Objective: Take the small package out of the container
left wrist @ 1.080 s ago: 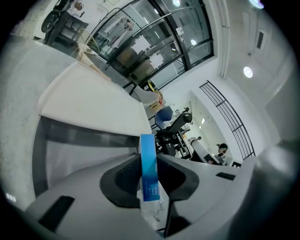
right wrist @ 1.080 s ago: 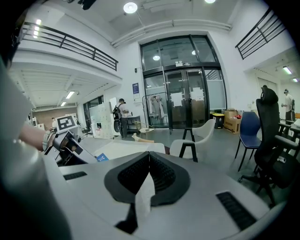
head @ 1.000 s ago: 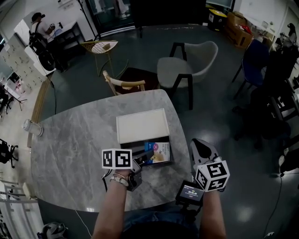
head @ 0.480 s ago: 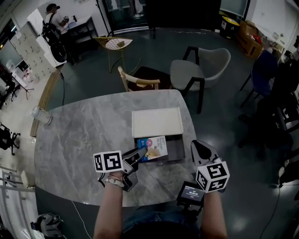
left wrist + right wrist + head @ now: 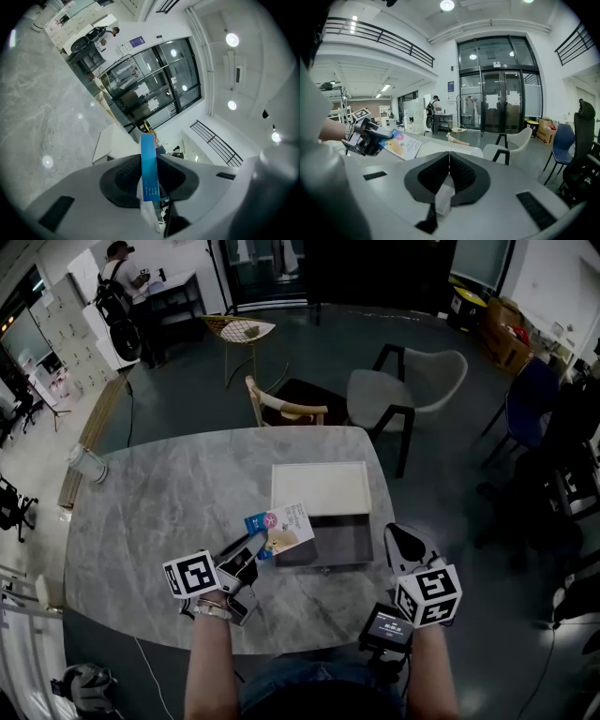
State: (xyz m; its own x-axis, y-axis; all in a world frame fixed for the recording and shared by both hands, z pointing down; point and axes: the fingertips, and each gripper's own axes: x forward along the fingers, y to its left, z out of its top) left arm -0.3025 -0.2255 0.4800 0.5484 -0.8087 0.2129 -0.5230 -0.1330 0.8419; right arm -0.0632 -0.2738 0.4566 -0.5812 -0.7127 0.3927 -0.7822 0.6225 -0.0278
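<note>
The small package (image 5: pixel 281 529), blue and white with a picture, hangs in the air just left of the dark open container (image 5: pixel 336 542). My left gripper (image 5: pixel 246 555) is shut on its near corner. In the left gripper view the package (image 5: pixel 148 171) shows edge-on as a blue strip pinched between the jaws of that gripper (image 5: pixel 149 161). The container's white lid (image 5: pixel 319 487) lies right behind it. My right gripper (image 5: pixel 405 542) hovers at the table's near right edge, apart from the container. In the right gripper view its jaws (image 5: pixel 449 157) are shut on nothing, and the package (image 5: pixel 404 145) is seen at the left.
The grey marble table (image 5: pixel 141 512) carries a white cup-like object (image 5: pixel 86 463) at its far left edge. A wooden chair (image 5: pixel 281 411) and a grey armchair (image 5: pixel 417 381) stand behind the table. A person (image 5: pixel 117 277) stands at a desk far back left.
My left gripper has lifted the package out of the container and carried it up and to the left. The right gripper has stayed at the table's right edge.
</note>
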